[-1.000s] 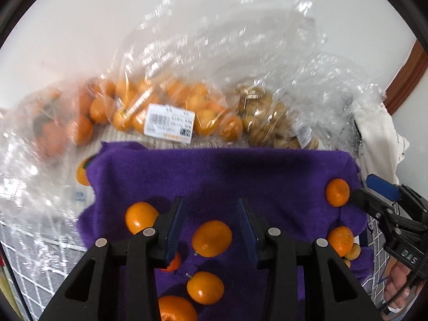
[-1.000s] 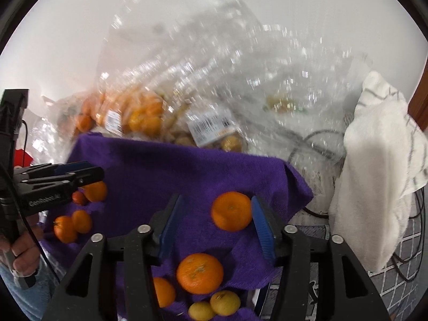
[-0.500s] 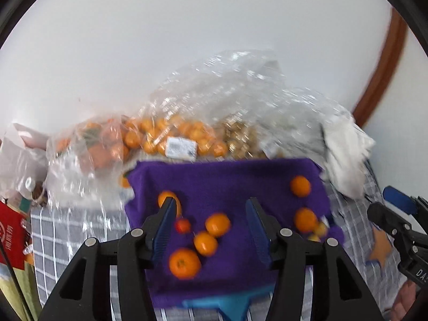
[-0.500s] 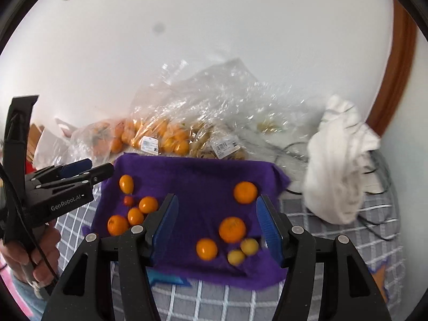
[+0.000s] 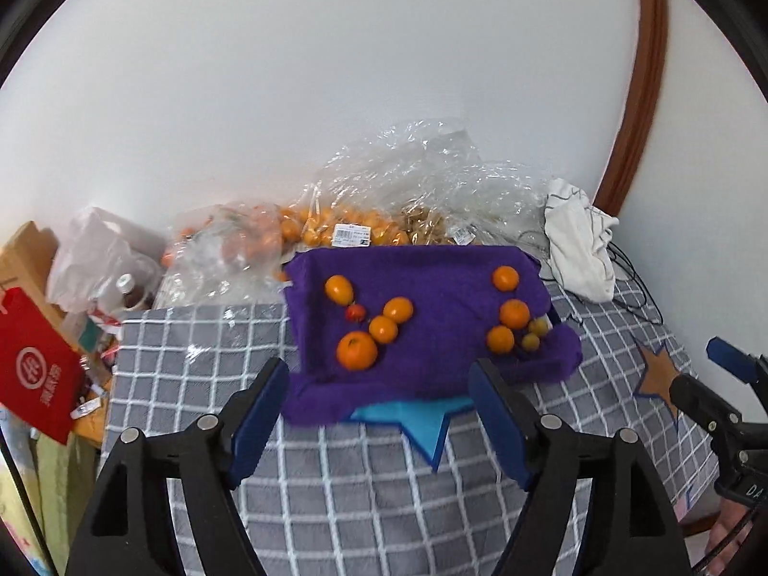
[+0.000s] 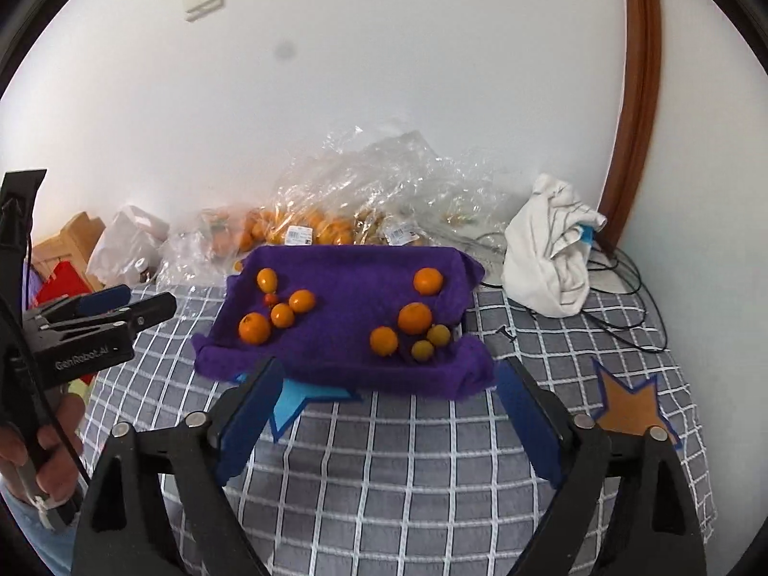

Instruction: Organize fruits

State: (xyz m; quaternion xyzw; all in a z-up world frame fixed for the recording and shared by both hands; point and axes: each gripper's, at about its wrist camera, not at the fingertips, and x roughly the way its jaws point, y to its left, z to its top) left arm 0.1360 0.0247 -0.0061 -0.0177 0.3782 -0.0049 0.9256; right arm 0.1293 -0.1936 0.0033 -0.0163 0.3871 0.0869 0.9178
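A purple cloth [image 5: 432,283] [image 6: 350,283] lies on a grey checked tablecloth [image 5: 336,489] [image 6: 408,461]. On its left part sit several oranges [image 5: 356,350] [image 6: 254,328] and a small red fruit [image 5: 355,312]. On its right part sit three oranges [image 5: 514,313] [image 6: 415,318] and two small yellow fruits [image 5: 531,342] [image 6: 423,350]. My left gripper [image 5: 379,386] is open and empty, held back from the cloth's near edge. My right gripper [image 6: 391,389] is open and empty, also short of the cloth. The left gripper shows in the right wrist view [image 6: 115,302].
Clear plastic bags of oranges [image 5: 336,225] [image 6: 307,225] lie behind the cloth by the wall. A white towel [image 5: 581,249] [image 6: 552,259] and cables lie at the right. A red bag [image 5: 38,365] and a cardboard box stand at the left. Star patches [image 6: 633,408] mark the tablecloth.
Both grippers have pulled well back and up from the fruits on the cloth. The whole cloth and table are now in view. Both stay open and empty.
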